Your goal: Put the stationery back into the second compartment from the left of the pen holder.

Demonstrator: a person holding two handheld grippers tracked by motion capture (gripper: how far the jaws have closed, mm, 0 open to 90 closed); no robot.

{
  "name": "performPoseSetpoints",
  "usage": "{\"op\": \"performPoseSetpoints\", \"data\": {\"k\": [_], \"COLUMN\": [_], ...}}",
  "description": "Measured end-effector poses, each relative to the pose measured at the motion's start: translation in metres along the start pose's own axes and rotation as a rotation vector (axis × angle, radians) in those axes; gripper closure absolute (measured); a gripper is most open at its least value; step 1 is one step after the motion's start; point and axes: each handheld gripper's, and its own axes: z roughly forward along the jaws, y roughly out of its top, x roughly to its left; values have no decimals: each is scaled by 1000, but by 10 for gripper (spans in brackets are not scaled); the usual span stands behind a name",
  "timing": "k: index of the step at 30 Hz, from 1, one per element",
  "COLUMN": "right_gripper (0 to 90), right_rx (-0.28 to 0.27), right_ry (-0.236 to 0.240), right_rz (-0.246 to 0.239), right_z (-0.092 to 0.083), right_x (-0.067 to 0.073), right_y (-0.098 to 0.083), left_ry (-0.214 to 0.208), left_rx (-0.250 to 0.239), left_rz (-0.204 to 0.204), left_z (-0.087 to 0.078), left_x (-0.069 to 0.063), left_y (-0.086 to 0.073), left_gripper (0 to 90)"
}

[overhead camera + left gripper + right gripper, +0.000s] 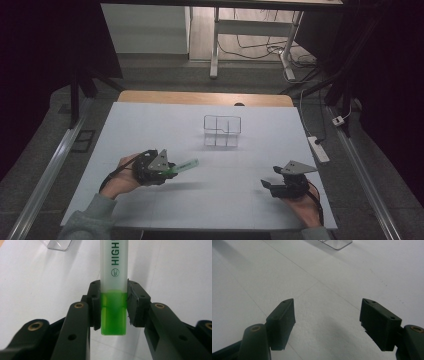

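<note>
Left gripper clamps green highlighter; clear organizer beyond.

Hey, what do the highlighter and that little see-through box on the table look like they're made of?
Highlighter: likely plastic, frosted translucent barrel with printed lettering and a glossy green end you can see through. Box: probably clear acrylic or similar hard plastic, since the white table shows through its walls and dividers; glass can't be ruled out.

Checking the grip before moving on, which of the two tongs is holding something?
The left tongs, clamped on the green highlighter. The right tongs stand open over the white table.
</note>
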Motion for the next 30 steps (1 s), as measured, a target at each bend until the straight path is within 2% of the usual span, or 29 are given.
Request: {"op": "performPoseSetpoints", "data": {"k": [11, 15, 22, 25, 28, 30], "right_gripper": [277, 278, 280, 279, 278, 277], "right_rx": [-10, -18, -35, -37, -42, -71], "right_ry": [5, 8, 7, 18, 24, 57], "right_rz": [2, -3, -32, -39, -41, -24], "right_z": [-1, -1, -2, -2, -2, -4], "right_x": [1, 2, 9, 12, 13, 17], "right_y": [1, 2, 7, 8, 9, 13], "left_ry": [13, -3, -23, -36, -35, -29], "left_rx": [5, -8, 6, 11, 15, 16], "left_rz": [-34, -39, -42, -34, -50, -57], "left_z": [8, 13, 30, 34, 35, 36], "left_x": [-8, -12, -17, -19, -19, -18], "left_y": [9, 12, 18, 21, 21, 22], "left_gripper": [665, 664, 665, 665, 664, 664]}}
